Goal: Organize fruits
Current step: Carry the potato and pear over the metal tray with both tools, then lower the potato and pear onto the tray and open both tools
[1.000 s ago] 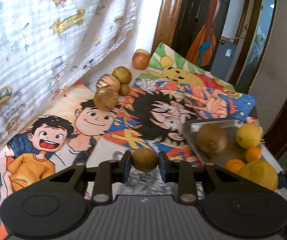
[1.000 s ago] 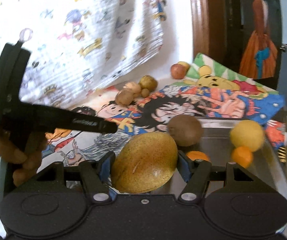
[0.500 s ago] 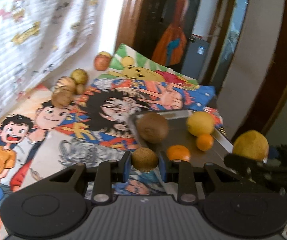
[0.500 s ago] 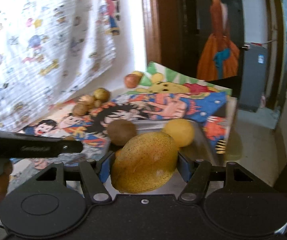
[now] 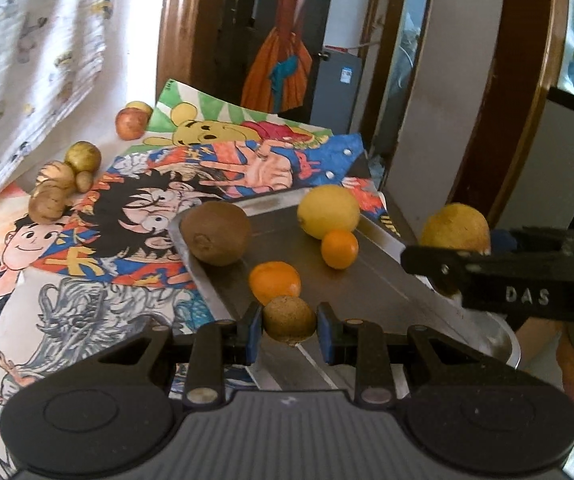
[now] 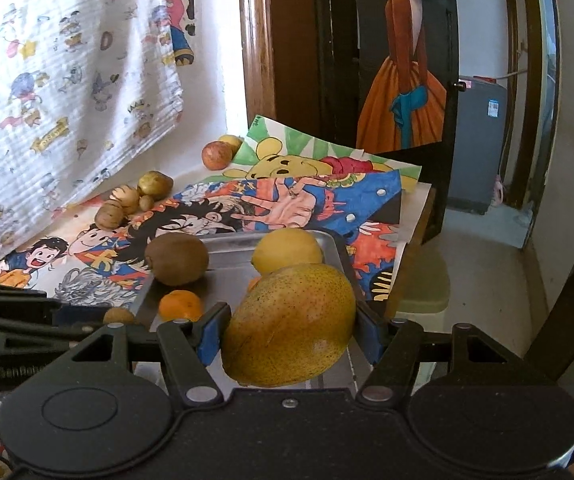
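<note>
The left gripper (image 5: pixel 289 319) is clamping a small round brown fruit (image 5: pixel 289 318), while the right gripper (image 6: pixel 290 327) is squeezing a speckled yellow-orange mango (image 6: pixel 291 324).

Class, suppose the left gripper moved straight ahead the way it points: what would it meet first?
Probably the nearer orange on the metal tray, just beyond the small brown fruit that the left gripper holds; depth is uncertain.

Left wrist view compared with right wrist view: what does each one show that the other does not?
Only the left wrist view shows the second small orange, clear of the yellow lemon.

Only the right wrist view shows the pale green stool on the floor.

Both show the metal tray, the brown kiwi, the small brown round fruit in the left gripper, and the large yellow mango in the right gripper.
</note>
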A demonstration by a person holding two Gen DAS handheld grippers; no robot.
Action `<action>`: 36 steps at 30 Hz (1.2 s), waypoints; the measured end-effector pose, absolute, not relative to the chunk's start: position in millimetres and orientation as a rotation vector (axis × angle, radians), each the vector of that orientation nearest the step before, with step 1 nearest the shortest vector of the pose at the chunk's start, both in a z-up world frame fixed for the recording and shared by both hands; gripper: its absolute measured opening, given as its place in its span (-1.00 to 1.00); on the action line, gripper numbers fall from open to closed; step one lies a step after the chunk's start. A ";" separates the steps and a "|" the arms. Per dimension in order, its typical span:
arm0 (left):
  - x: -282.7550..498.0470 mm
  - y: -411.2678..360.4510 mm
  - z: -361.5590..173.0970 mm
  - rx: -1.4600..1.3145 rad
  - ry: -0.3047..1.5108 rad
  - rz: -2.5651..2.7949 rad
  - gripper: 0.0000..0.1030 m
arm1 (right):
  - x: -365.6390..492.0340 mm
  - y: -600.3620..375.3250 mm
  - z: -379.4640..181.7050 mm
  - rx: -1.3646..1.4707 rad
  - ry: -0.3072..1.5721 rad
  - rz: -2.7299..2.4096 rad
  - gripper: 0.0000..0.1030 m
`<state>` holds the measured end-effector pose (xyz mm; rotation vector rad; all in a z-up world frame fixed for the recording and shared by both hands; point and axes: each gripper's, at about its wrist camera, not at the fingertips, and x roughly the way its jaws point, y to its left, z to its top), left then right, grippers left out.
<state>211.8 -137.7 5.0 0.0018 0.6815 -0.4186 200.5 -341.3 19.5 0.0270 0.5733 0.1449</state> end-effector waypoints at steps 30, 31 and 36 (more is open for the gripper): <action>224.6 -154.0 -17.6 0.066 0.721 -0.415 -0.39 | 236.2 -341.9 -16.6 0.047 0.670 0.171 0.31; 224.6 -154.0 -17.6 0.066 0.722 -0.415 -0.39 | 236.4 -342.0 -17.4 0.049 0.672 0.171 0.31; 224.6 -154.3 -17.6 0.066 0.721 -0.415 -0.39 | 236.5 -342.6 -17.2 0.050 0.670 0.172 0.31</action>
